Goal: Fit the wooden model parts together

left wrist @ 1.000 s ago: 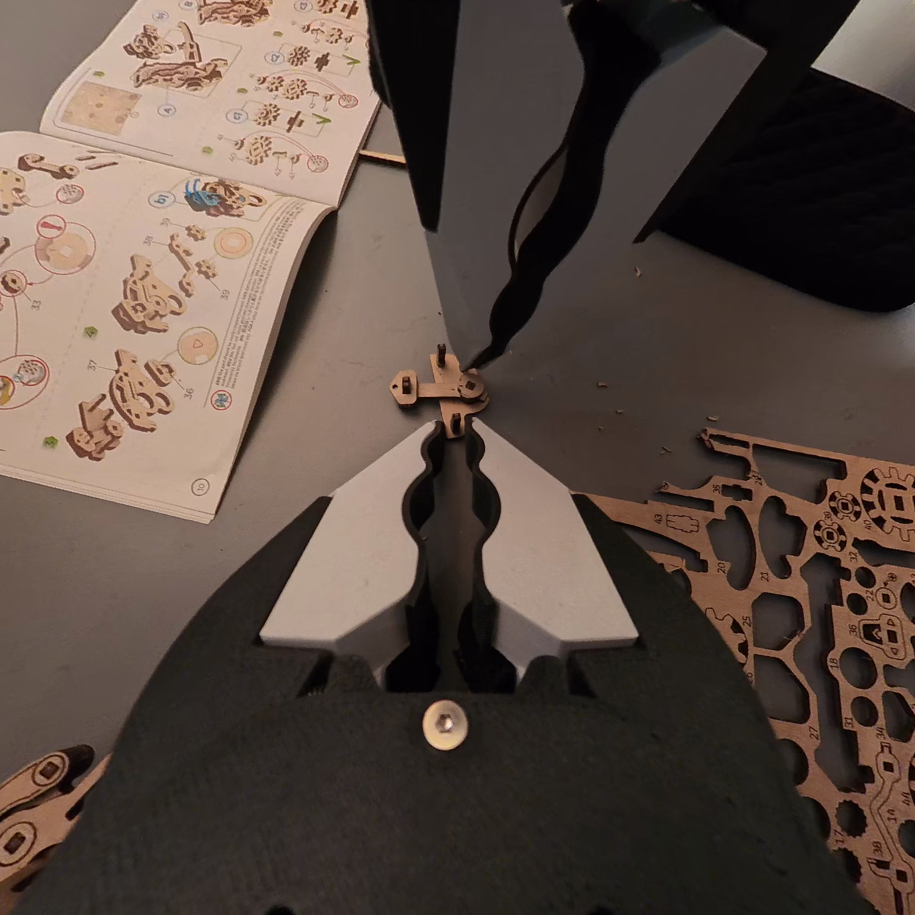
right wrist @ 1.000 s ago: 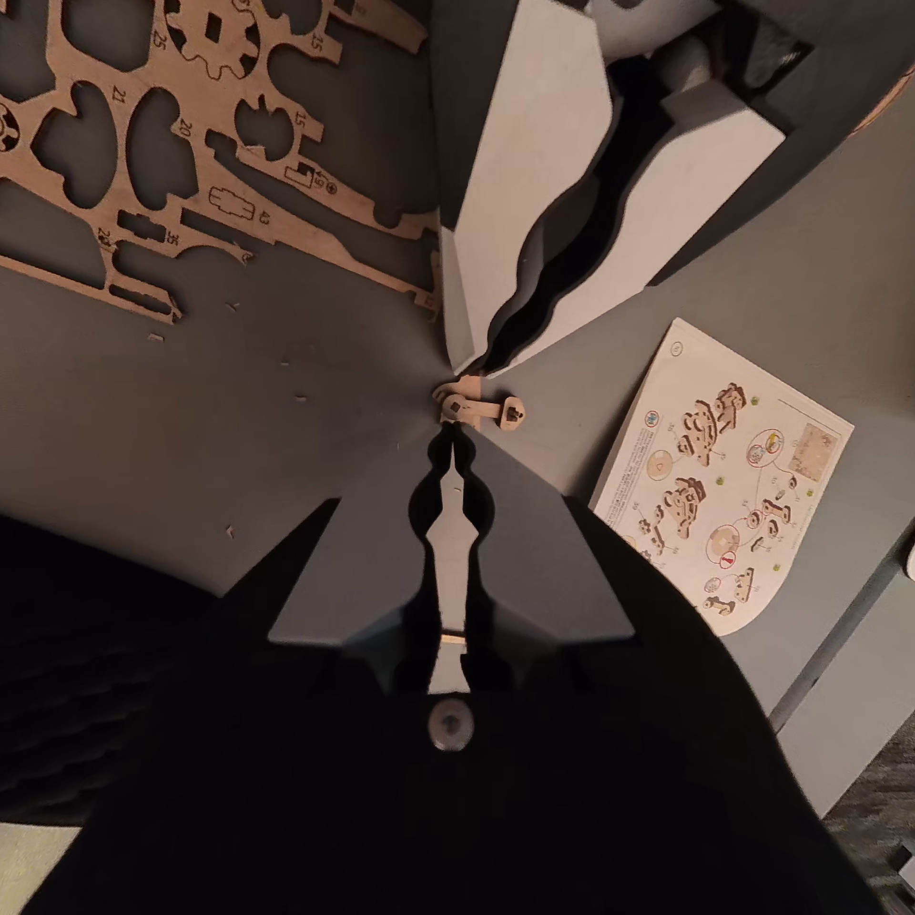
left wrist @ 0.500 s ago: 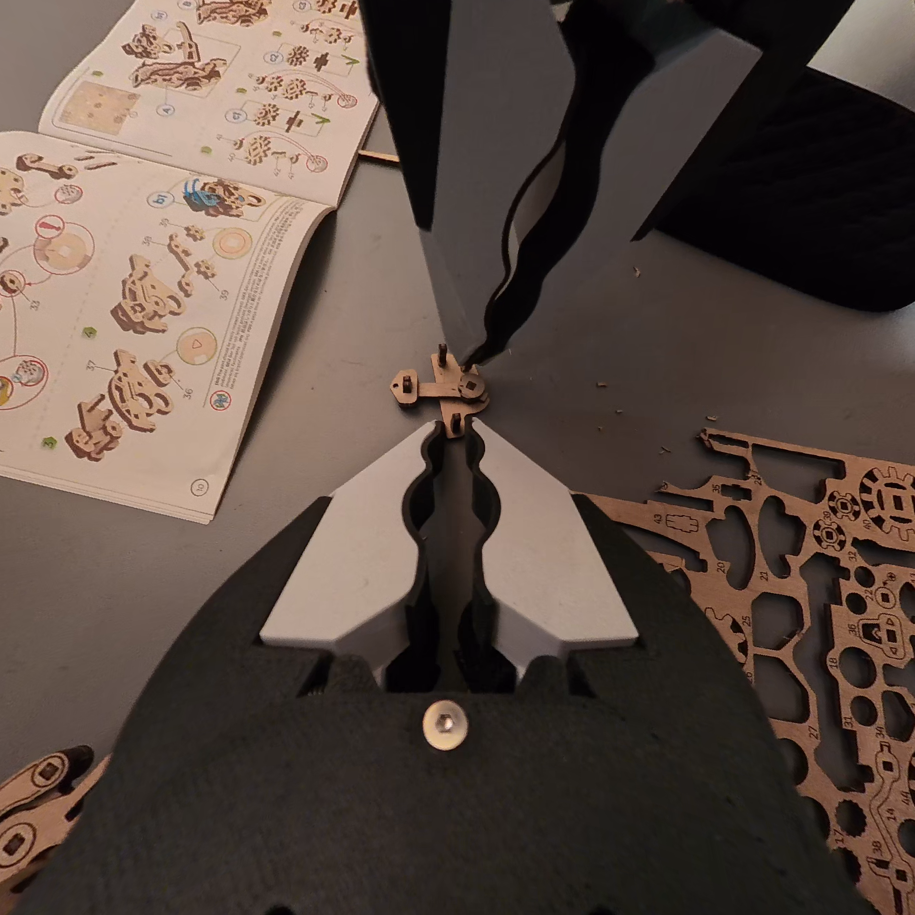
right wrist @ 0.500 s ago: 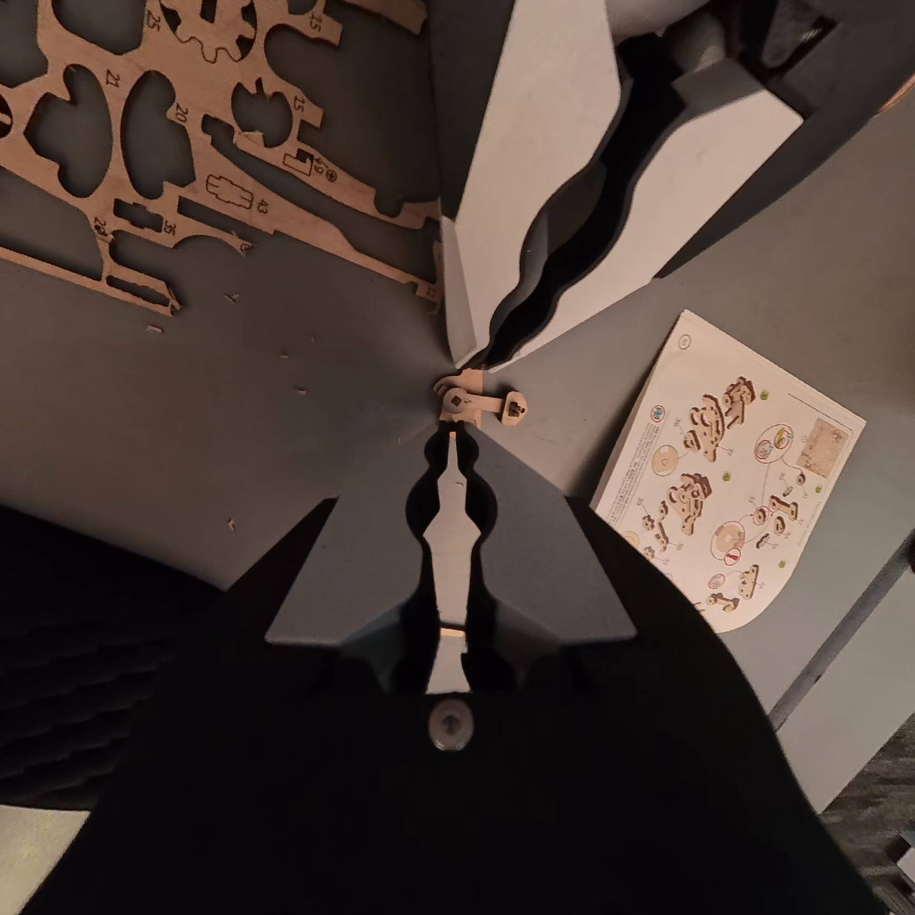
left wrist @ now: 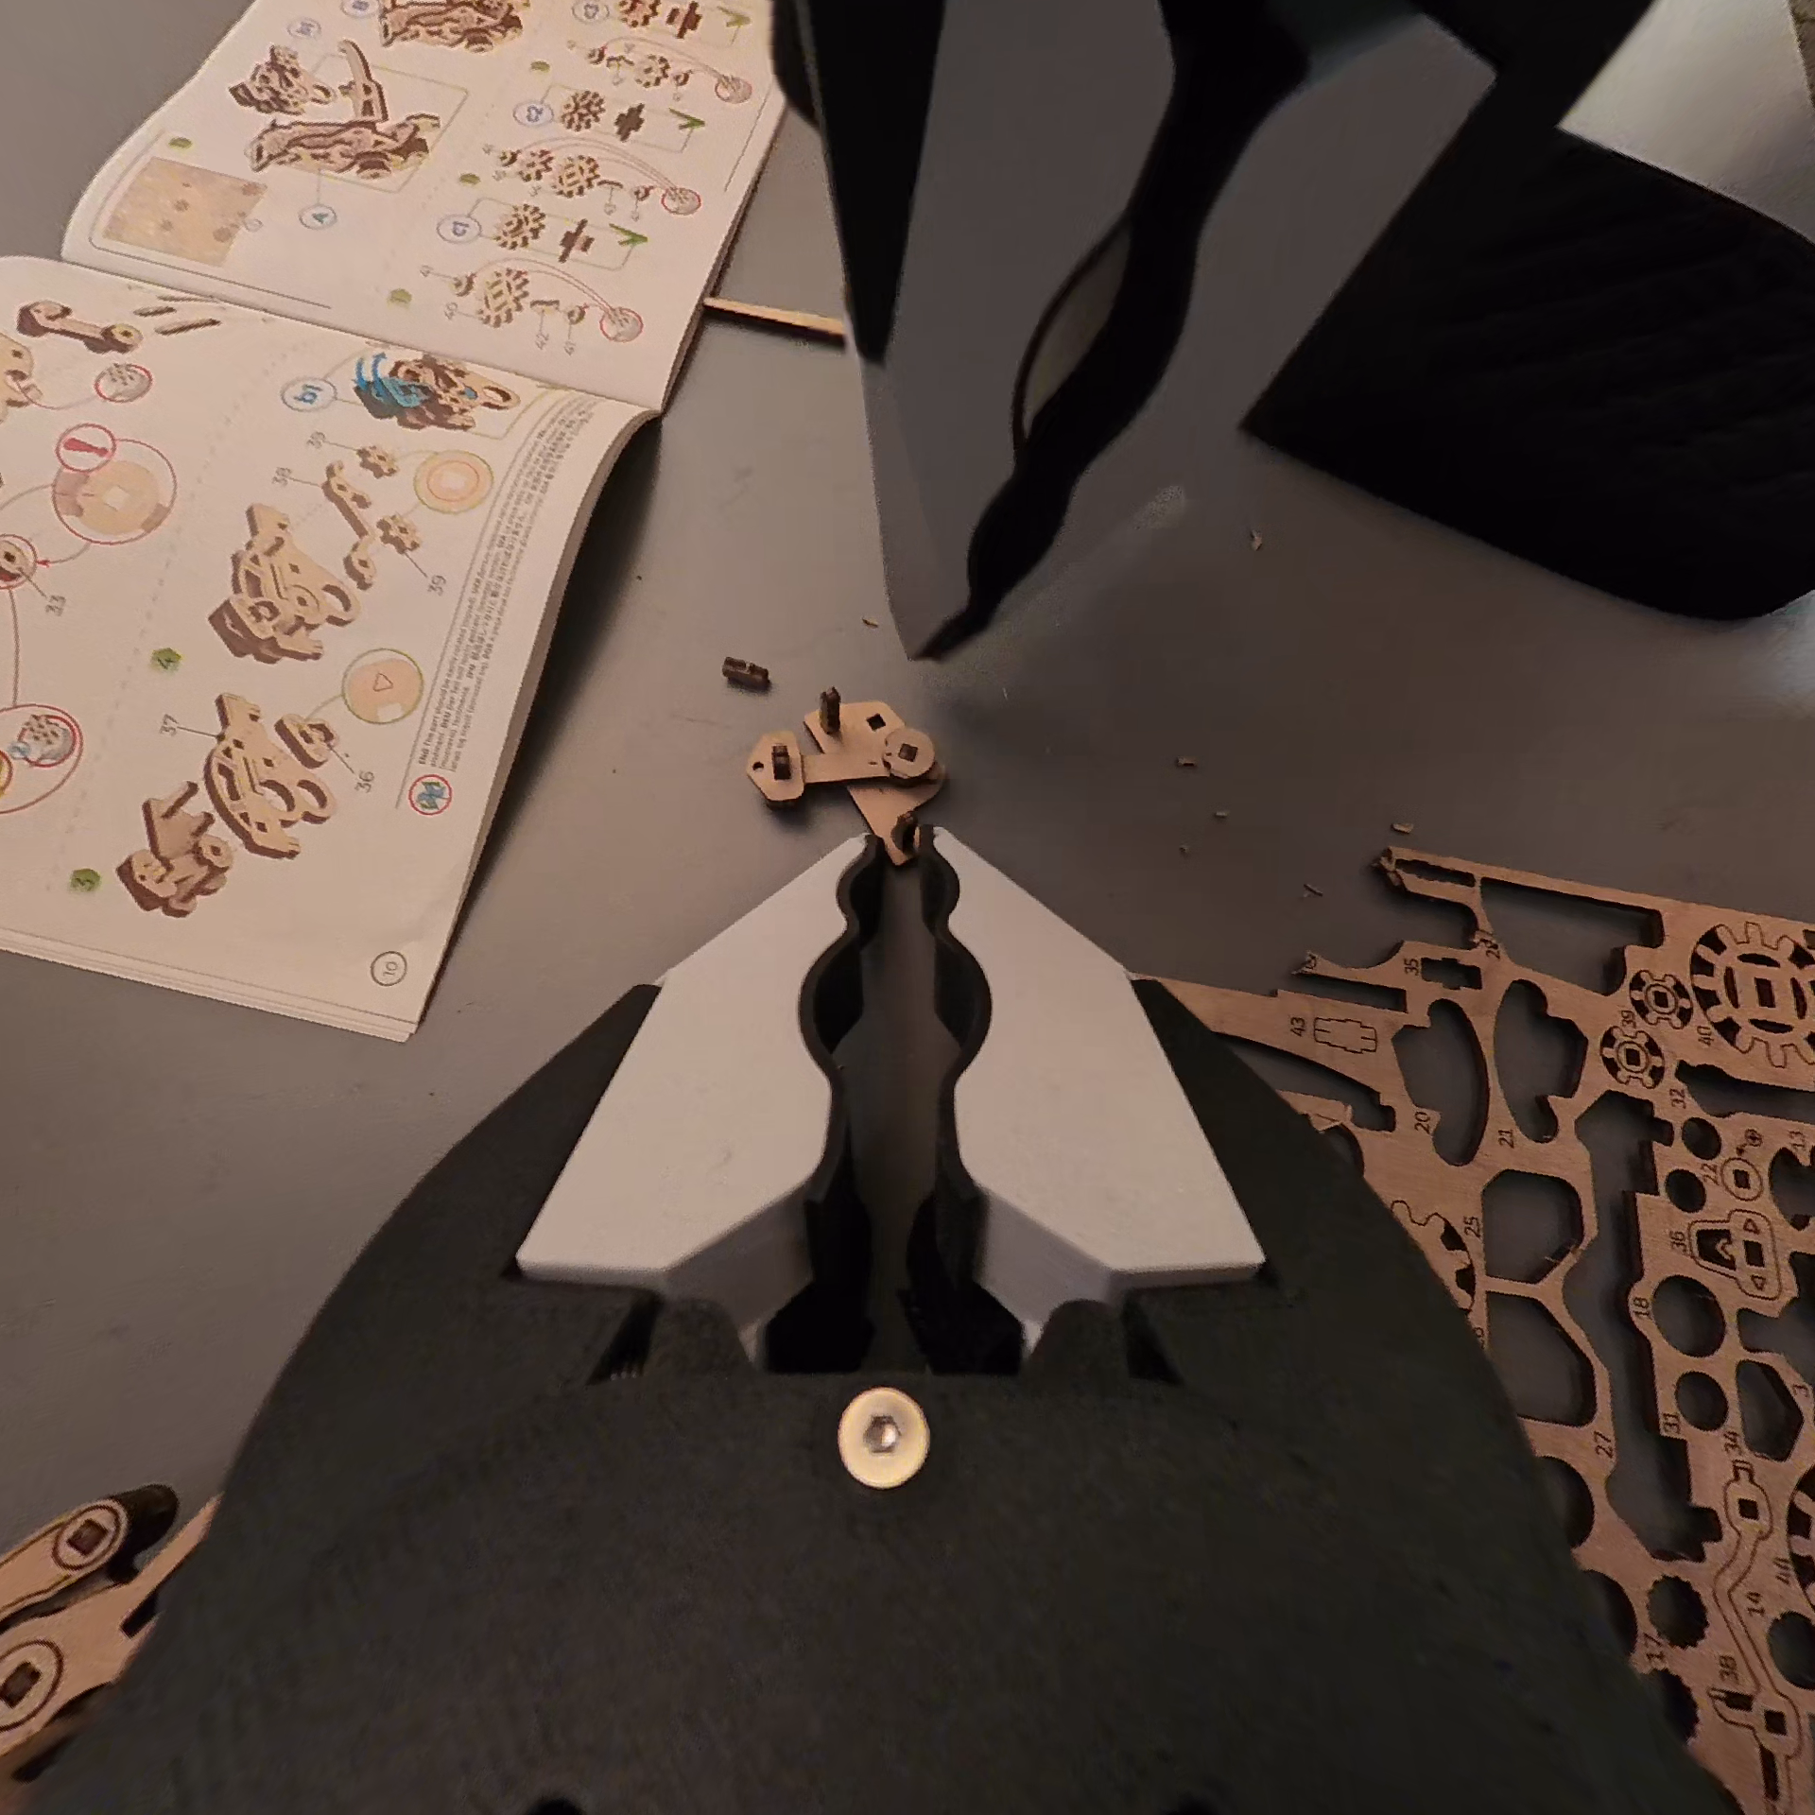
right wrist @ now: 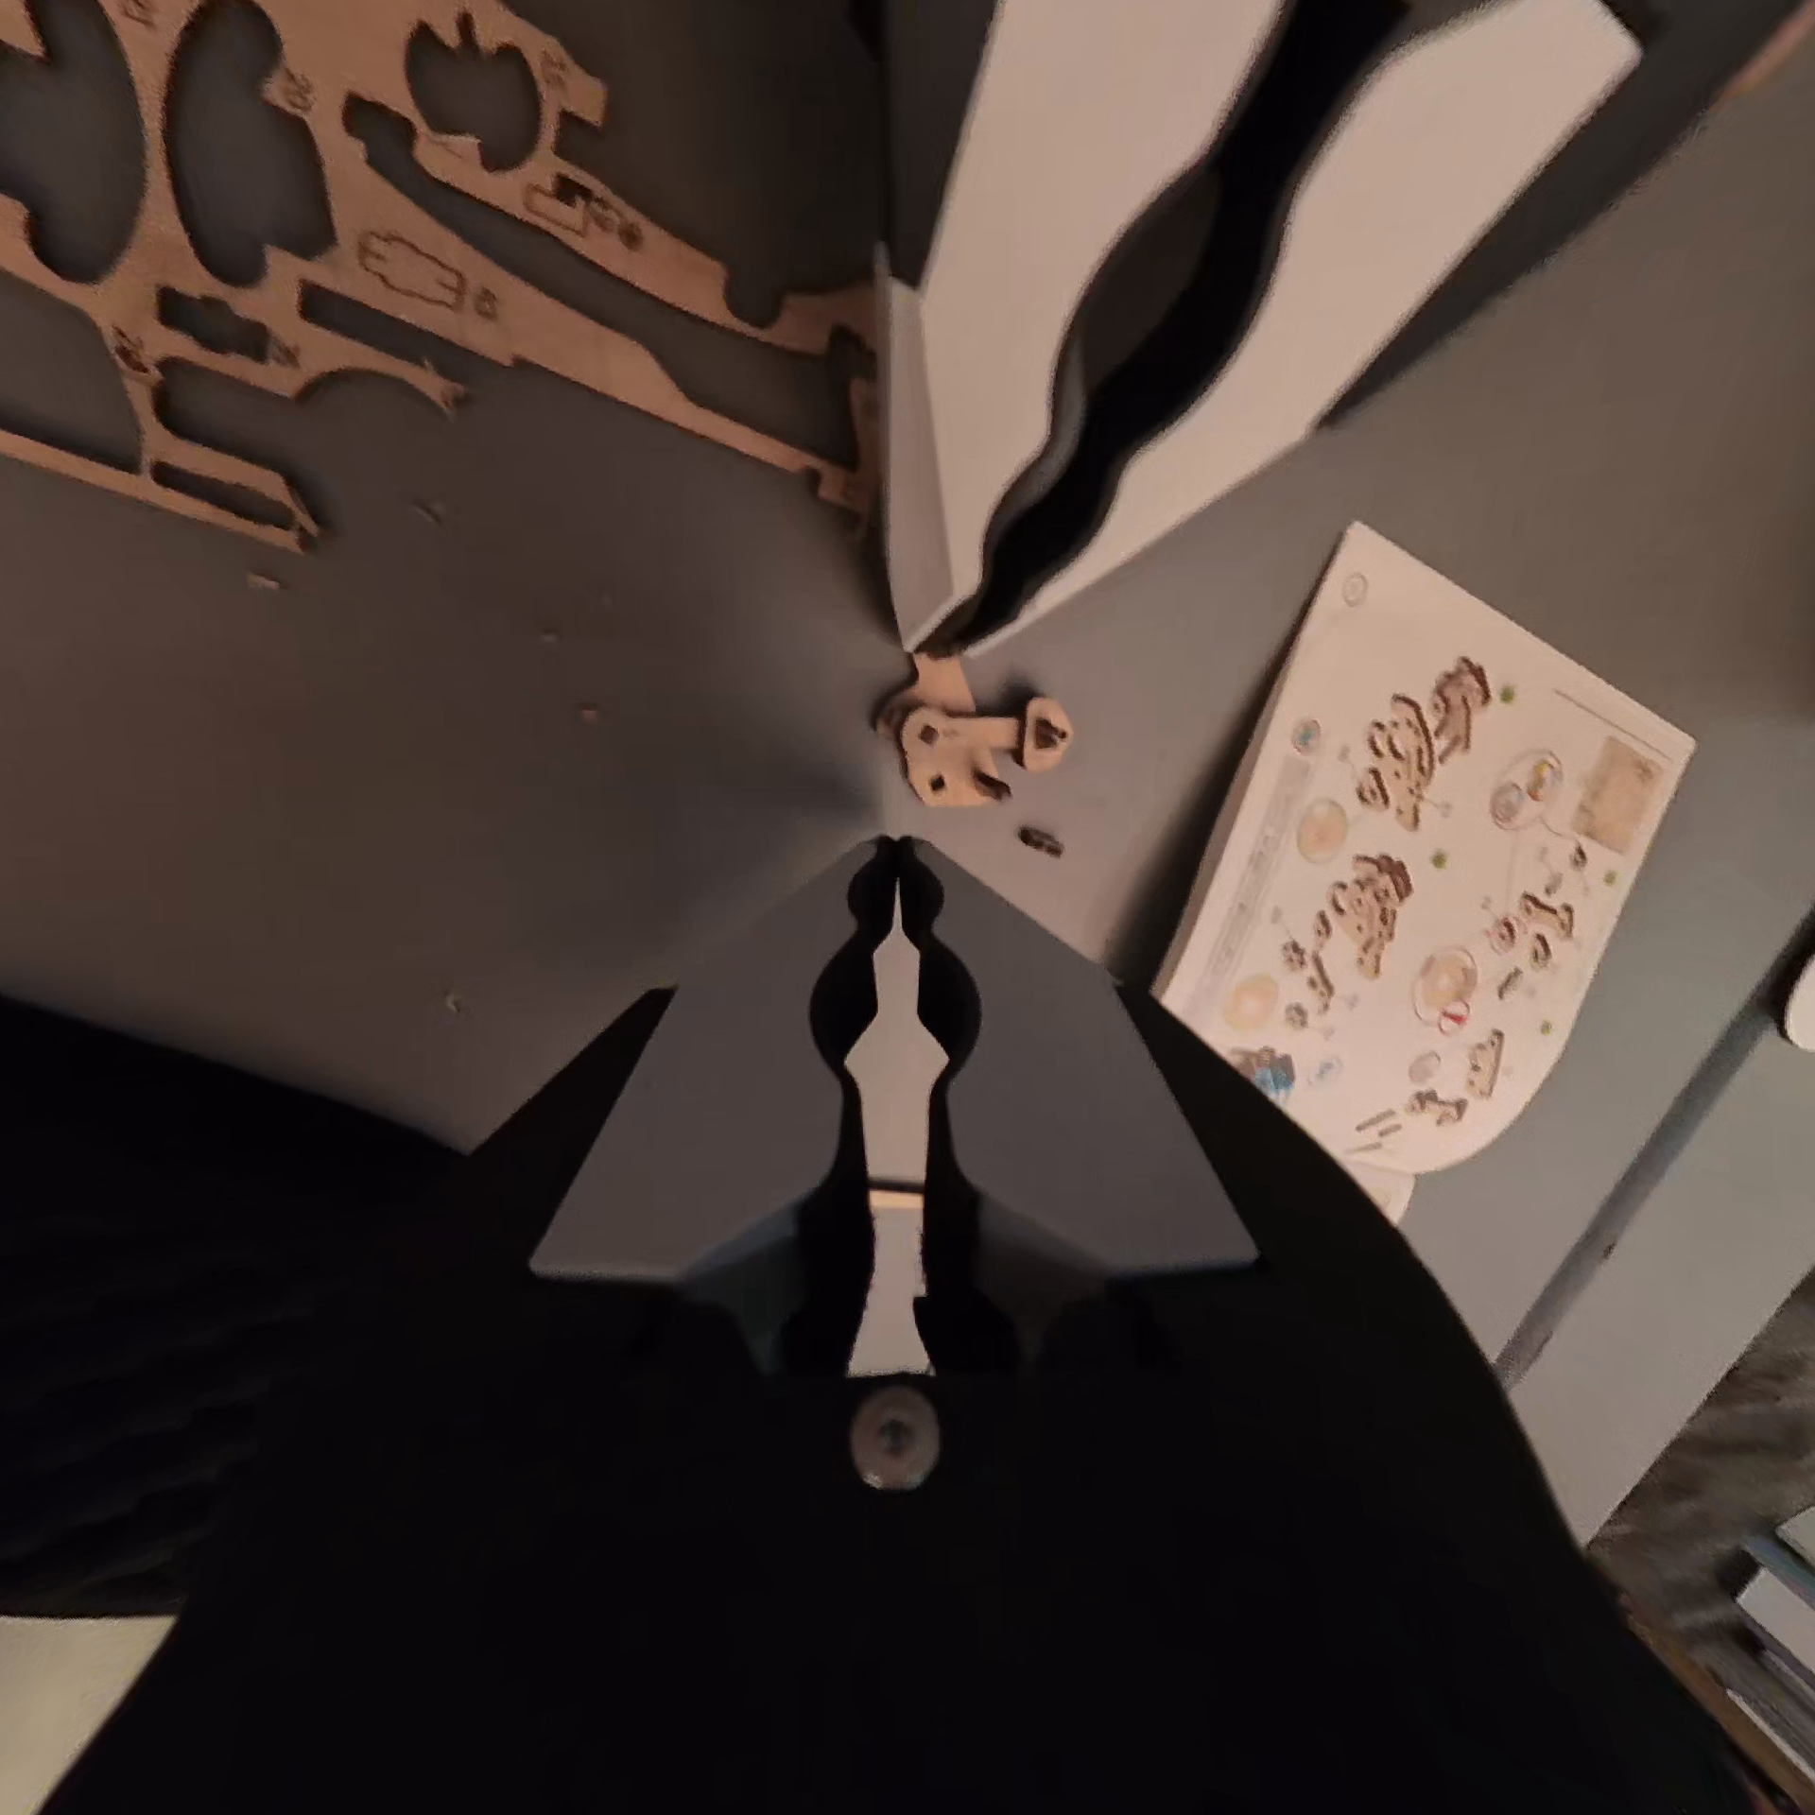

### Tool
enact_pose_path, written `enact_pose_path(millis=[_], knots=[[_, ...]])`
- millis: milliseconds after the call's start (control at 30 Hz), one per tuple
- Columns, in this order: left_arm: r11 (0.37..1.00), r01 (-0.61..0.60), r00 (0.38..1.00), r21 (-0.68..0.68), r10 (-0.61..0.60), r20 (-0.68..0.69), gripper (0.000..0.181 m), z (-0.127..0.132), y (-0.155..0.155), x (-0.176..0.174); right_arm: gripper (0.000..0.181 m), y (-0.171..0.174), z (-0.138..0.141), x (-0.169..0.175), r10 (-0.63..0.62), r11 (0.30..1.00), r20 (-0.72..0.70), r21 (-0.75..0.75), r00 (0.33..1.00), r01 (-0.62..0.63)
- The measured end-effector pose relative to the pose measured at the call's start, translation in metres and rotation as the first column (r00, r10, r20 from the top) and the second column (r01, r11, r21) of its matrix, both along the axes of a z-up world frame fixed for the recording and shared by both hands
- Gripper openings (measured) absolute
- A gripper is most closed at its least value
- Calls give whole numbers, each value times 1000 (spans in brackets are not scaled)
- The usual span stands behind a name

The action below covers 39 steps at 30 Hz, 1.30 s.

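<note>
Left gripper (left wrist: pixel 899 847) pinches the wooden assembly (left wrist: pixel 850 761) steady above the table (left wrist: pixel 1228 707); right gripper (right wrist: pixel 896 845), closed and empty, hovers near a loose peg (left wrist: pixel 745 674).

Open instruction booklet (left wrist: pixel 324 471) lies flat on the grey table (left wrist: pixel 1277 687), forward-left of the left gripper; in the right wrist view the booklet (right wrist: pixel 1424 884) sits forward-right of the right gripper. Black ribbed pad (left wrist: pixel 1571 393) lies on the table forward-right of the left gripper. Small wood crumbs (left wrist: pixel 1218 813) are scattered on the table just right of that gripper's tips.
</note>
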<state>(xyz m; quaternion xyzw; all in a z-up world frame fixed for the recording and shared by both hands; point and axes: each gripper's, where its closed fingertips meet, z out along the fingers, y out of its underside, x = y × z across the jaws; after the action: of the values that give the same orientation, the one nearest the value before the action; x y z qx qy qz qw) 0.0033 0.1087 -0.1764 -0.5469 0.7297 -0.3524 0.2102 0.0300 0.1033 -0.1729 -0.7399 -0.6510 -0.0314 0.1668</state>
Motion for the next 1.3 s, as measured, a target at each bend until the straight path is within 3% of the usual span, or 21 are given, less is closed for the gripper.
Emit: enact_pose_path(millis=[167, 300, 533, 633, 767, 867, 1000, 1300], knots=[[1000, 17, 1000, -22, -18, -14, 5, 0, -2, -4, 8, 27, 5, 18, -64, 993, -86, 89, 994, 72], [999, 36, 999, -26, -36, -15, 5, 0, -2, -8, 9, 32, 1, 11, 125, 987, -99, 116, 987, -113], [1000, 14, 1000, -16, -14, -7, 24, 1, 2, -6, 17, 34, -6, 11, 199, 977, -124, -48, 972, -206], [1000, -5, 1000, -14, 5, 15, 28, 5, 5, -4, 1, 30, -8, 7, 209, 970, -159, -90, 965, -225], [999, -43, 996, -13, 44, 83, 26, 18, 11, 0, 0, 33, -5, 15, 53, 989, -186, -126, 981, -77], [997, -73, 982, 33, 66, 174, 19, 33, 17, 4, 0, 26, 23, -5, 3, 999, -381, -36, 925, -18], [995, -55, 959, 89, 27, 283, 12, 53, 8, 7, 0, 14, 57, -20, -43, 994, -487, 64, 872, 84], [997, 60, 952, -43, -44, 302, 19, 62, -16, 4, 0, -9, 53, -28, 17, 997, -438, 71, 899, 15]])
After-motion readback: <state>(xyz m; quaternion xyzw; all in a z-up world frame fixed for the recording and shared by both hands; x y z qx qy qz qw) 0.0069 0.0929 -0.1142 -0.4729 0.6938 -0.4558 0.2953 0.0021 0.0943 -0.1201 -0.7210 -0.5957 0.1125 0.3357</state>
